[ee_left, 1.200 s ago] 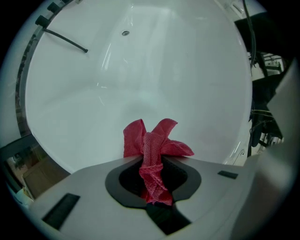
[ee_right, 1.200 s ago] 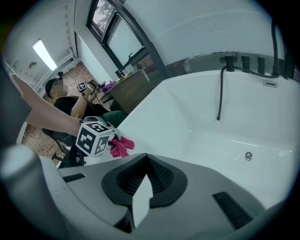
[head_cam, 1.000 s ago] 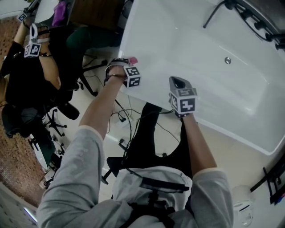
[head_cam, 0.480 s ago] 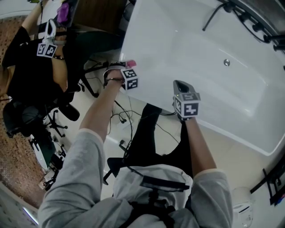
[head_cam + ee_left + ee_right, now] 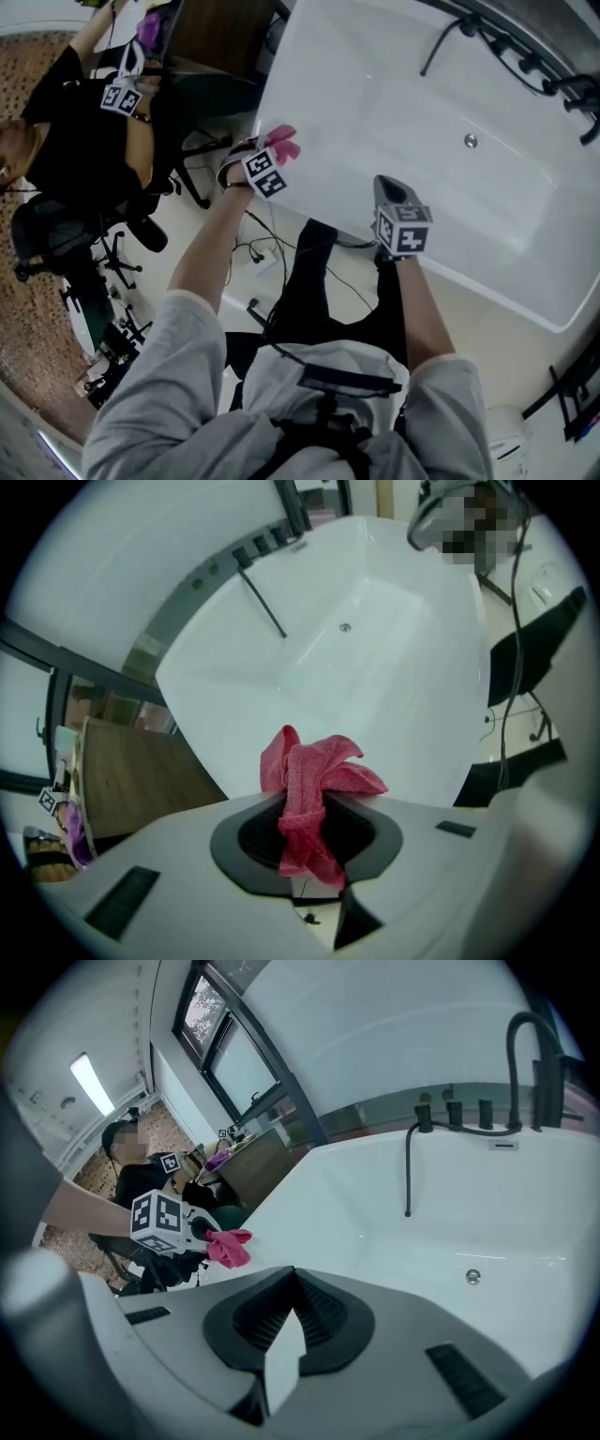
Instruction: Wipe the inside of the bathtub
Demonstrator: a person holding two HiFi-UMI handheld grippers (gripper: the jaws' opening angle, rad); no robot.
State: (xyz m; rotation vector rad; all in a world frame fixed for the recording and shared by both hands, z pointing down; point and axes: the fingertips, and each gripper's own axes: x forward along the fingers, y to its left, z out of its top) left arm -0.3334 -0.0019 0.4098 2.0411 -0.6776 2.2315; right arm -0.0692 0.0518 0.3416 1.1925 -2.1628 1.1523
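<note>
A white bathtub (image 5: 525, 239) fills the upper right of the head view, with a drain (image 5: 471, 141) in its floor. My left gripper (image 5: 277, 148) is shut on a pink cloth (image 5: 285, 141) and hangs over the tub's left rim. In the left gripper view the pink cloth (image 5: 314, 789) sticks up bunched between the jaws, the bathtub (image 5: 375, 696) beyond it. My right gripper (image 5: 390, 190) is shut and empty above the near rim. The right gripper view shows the left gripper (image 5: 202, 1234), the cloth (image 5: 229, 1246) and the bathtub (image 5: 525, 1213).
Black taps and a hose (image 5: 525, 61) line the tub's far edge. Another person (image 5: 66, 141) sits at the left by office chairs (image 5: 56, 244), holding marker-cubed grippers (image 5: 122, 94). Cables (image 5: 267, 253) lie on the floor. A wooden cabinet (image 5: 131, 771) stands beside the tub.
My left gripper has lifted and tilted toward the tub, so more of the pink cloth shows. The right gripper shifted slightly right. The other person's grippers moved right.
</note>
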